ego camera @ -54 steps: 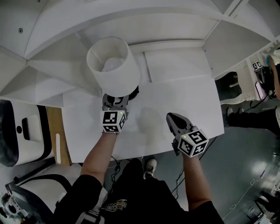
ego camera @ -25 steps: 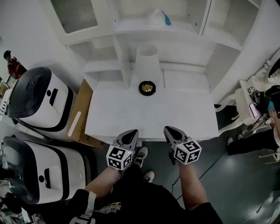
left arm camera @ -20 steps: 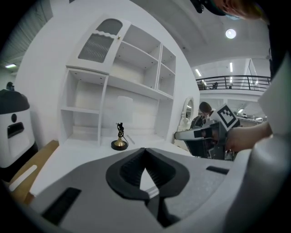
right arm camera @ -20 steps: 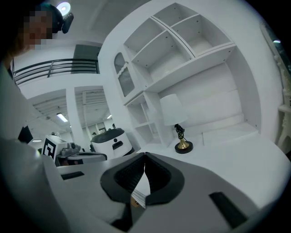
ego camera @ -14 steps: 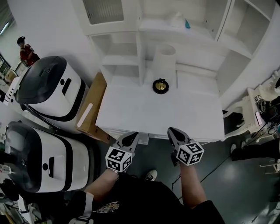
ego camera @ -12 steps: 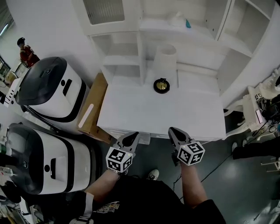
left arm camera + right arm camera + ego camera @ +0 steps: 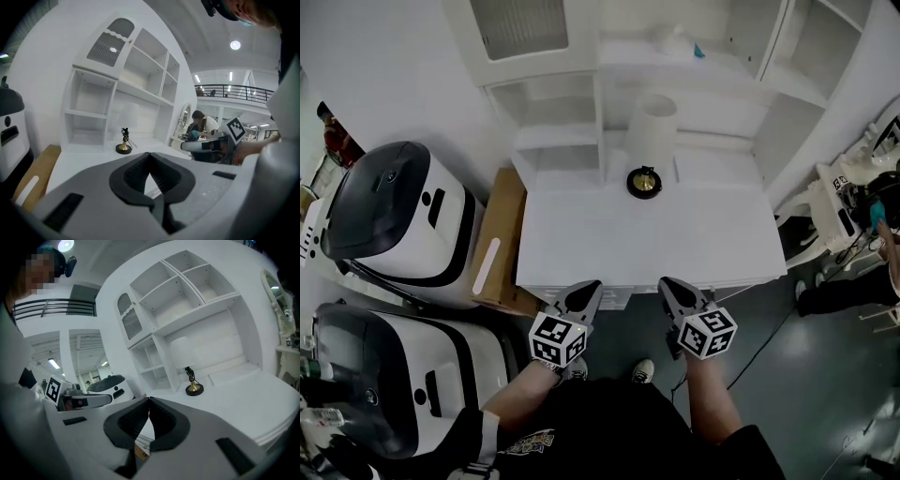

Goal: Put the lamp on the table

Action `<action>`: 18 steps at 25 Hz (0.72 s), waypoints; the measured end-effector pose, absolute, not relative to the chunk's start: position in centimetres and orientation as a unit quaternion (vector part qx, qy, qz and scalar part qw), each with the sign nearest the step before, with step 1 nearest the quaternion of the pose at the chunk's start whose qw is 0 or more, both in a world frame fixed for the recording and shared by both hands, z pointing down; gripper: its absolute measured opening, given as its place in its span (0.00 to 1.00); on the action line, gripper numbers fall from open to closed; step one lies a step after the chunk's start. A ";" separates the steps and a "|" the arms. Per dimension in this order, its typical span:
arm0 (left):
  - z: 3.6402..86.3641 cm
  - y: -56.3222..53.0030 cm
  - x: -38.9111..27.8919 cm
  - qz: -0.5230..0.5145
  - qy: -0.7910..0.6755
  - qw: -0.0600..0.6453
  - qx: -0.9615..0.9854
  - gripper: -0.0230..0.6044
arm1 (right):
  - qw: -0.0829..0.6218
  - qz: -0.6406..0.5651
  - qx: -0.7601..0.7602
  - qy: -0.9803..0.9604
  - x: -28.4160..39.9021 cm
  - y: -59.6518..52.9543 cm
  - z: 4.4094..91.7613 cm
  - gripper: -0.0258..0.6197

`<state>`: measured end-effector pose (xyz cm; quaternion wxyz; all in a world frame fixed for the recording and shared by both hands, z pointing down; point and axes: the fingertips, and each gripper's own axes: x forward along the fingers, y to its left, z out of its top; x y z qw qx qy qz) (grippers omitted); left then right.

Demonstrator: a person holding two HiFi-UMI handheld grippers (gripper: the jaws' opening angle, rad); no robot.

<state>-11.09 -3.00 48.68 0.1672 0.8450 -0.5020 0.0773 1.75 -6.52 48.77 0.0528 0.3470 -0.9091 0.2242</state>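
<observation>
The lamp is white-shaded and brass-based, the table white.

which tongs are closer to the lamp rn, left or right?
Right, by a little. The right tongs hang off the table's near edge, almost straight in front of the lamp; the left tongs are at the same edge but further left.

Black shirt; grey left tool, grey right tool

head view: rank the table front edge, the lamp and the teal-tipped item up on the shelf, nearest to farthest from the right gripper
1. table front edge: just ahead of the right gripper.
2. lamp: back of the table, centre.
3. teal-tipped item: above and behind the lamp, farthest.
</observation>
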 end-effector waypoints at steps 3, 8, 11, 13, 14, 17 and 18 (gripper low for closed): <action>48.4 -3.1 -11.9 0.080 -0.482 0.161 0.858 0.05 | 0.050 0.222 0.363 -0.904 0.7 -5.7 48.6 0.08; 49.0 -2.7 -13.1 0.083 -0.456 0.169 0.870 0.05 | 0.049 0.226 0.386 -0.893 -0.7 -4.3 49.0 0.08; 49.5 -1.8 -13.9 0.084 -0.442 0.176 0.876 0.05 | 0.051 0.232 0.399 -0.886 -1.4 -3.3 49.6 0.08; 50.0 -1.2 -14.6 0.083 -0.438 0.182 0.876 0.05 | 0.052 0.234 0.405 -0.882 -2.0 -2.6 49.9 0.08; 50.2 -1.0 -14.9 0.083 -0.436 0.184 0.877 0.05 | 0.052 0.235 0.408 -0.881 -2.2 -2.2 50.0 0.08; 50.4 -0.2 -15.6 0.085 -0.428 0.185 0.880 0.05 | 0.051 0.235 0.416 -0.877 -2.8 -1.3 50.1 0.08; 50.4 0.0 -15.8 0.085 -0.425 0.185 0.882 0.05 | 0.050 0.235 0.418 -0.876 -3.0 -0.9 50.1 0.08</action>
